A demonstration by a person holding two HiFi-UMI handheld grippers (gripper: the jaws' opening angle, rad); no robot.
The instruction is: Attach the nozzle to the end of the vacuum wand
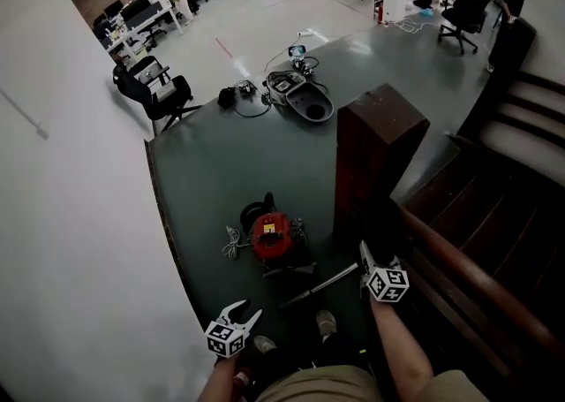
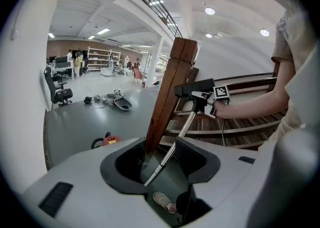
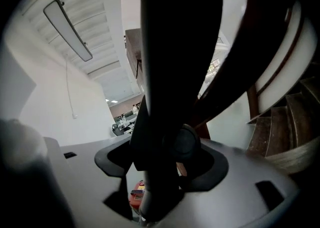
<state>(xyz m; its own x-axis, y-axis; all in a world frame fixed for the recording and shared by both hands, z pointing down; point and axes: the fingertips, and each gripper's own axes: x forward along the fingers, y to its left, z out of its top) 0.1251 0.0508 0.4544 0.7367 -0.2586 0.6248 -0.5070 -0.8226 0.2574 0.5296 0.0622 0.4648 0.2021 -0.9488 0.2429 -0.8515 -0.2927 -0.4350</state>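
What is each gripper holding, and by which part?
Right gripper grips the black nozzle at its neck, above the wand; left gripper holds nothing.

- The grey-green floor [image 1: 212,170] carries everything in view.
- A red vacuum cleaner [image 1: 271,237] sits on it, with a coiled white cord [image 1: 232,241] just beside.
- A dark wooden post [image 1: 375,162] stands upright near the cleaner.
- A grey oval device [image 1: 309,104] with cables lies well apart, farther off.
- A black office chair [image 1: 154,89] stands by the wall.
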